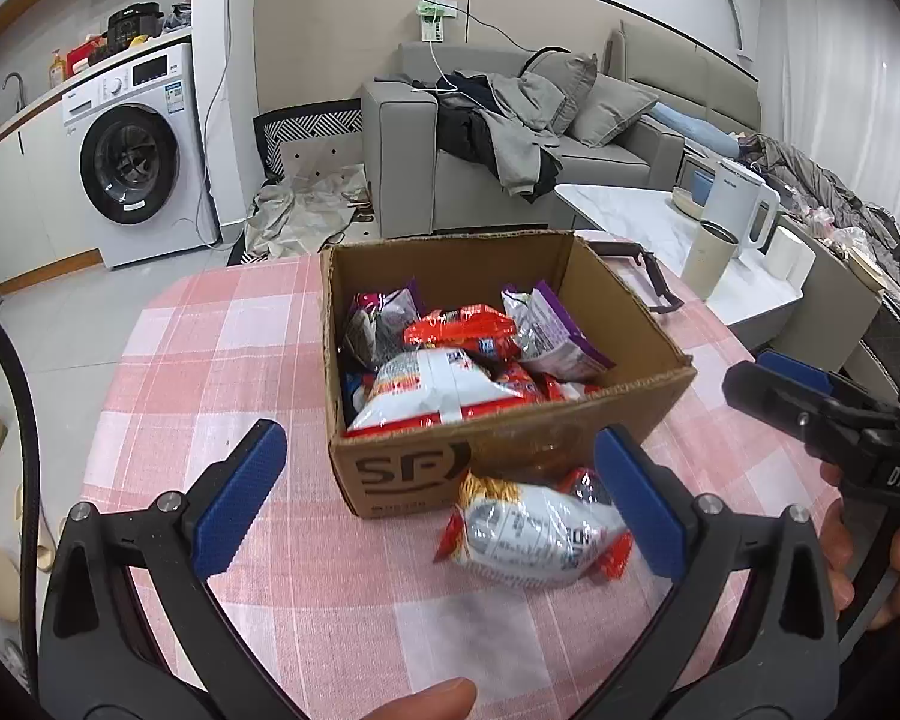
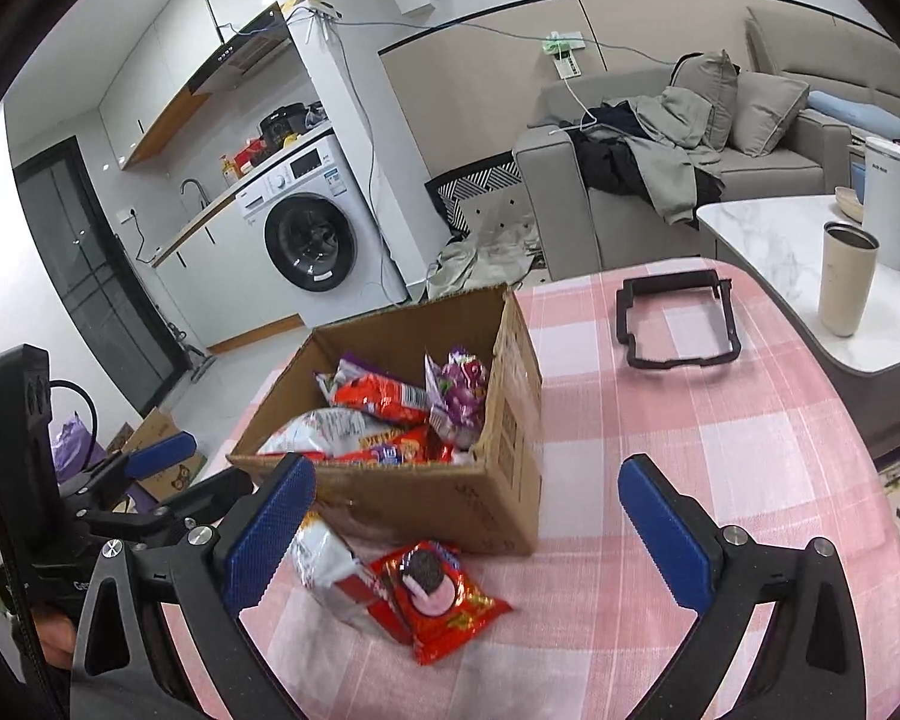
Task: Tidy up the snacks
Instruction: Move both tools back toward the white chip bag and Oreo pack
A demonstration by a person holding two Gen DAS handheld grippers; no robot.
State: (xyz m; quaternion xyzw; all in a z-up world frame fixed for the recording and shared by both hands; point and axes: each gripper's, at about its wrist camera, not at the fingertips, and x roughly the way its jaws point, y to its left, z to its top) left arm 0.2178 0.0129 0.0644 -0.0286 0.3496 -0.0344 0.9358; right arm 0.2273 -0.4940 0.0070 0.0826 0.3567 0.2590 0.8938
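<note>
Two packets (image 2: 402, 588) beside box (image 2: 498, 480), probably touching.

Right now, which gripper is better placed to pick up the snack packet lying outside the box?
Probably the left gripper: it is open, and the snack packet lies by its right finger, before the cardboard box.

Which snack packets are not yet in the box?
Two: the white packet and the red cookie packet, lying side by side on the tablecloth just before the box. All others lie inside.
</note>
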